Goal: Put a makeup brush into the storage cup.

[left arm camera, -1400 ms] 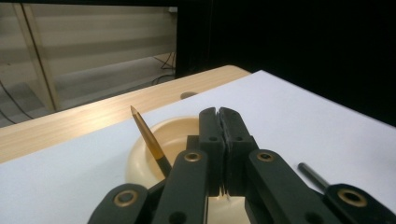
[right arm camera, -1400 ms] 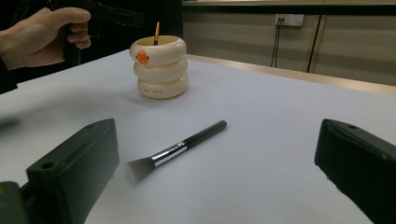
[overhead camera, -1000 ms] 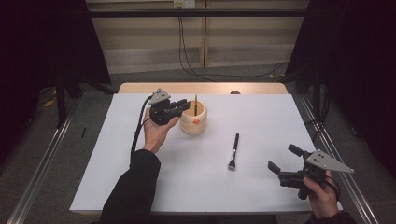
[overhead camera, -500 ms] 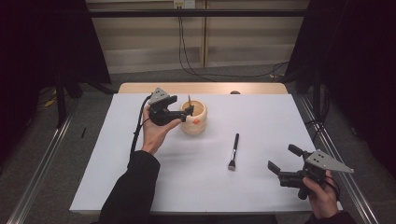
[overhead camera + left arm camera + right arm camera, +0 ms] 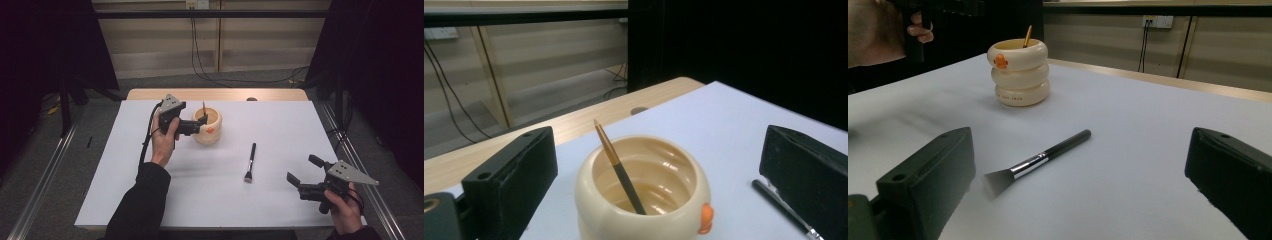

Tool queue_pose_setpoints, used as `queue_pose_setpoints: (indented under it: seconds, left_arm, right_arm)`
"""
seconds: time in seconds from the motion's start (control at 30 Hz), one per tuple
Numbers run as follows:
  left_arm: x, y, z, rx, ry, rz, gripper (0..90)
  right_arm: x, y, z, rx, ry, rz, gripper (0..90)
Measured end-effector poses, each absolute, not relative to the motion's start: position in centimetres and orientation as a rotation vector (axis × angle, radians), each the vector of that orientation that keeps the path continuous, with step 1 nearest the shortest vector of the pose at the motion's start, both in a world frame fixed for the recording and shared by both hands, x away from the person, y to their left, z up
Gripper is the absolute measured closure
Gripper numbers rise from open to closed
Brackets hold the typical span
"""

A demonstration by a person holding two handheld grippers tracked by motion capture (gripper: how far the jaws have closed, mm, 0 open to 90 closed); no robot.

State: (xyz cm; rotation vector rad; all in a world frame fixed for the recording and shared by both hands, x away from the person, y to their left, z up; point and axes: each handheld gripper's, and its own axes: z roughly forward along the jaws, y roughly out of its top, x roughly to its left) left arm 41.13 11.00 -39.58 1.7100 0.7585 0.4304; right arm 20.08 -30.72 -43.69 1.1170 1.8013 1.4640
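A cream ringed cup (image 5: pixel 210 131) with an orange duck beak stands at the table's far middle. A thin brush (image 5: pixel 621 172) with a gold tip leans inside it, free of any grip. My left gripper (image 5: pixel 199 126) sits beside the cup's left rim. Its jaws have just been opening and now stand wide on either side of the cup (image 5: pixel 591 200) without touching the brush. A flat makeup brush (image 5: pixel 250 161) lies on the sheet, bristles toward me. My right gripper (image 5: pixel 301 168) hovers open near the front right, pointed at that brush (image 5: pixel 1040 159) and the cup (image 5: pixel 1019 75) beyond.
A white sheet (image 5: pixel 150 200) covers the table, with a strip of bare wood (image 5: pixel 150 94) along the far edge. The left gripper's cable (image 5: pixel 149 135) hangs by the wrist. Dark curtains stand on both sides, and metal rails (image 5: pixel 45 175) run along the floor.
The left gripper's jaws went from shut on the thin brush to wide open. The brush, upright over the cup before, dropped and now leans inside it. The right gripper kept still.
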Motion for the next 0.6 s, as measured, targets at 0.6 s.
queue_pose_setpoints:
  seconds: [0.6]
  left_arm:
    - [39.2,13.8,-39.4,1.689,0.767,0.437,1.2]
  right_arm:
    - [20.1,-30.7,-43.7,1.111,1.804,1.459,0.0]
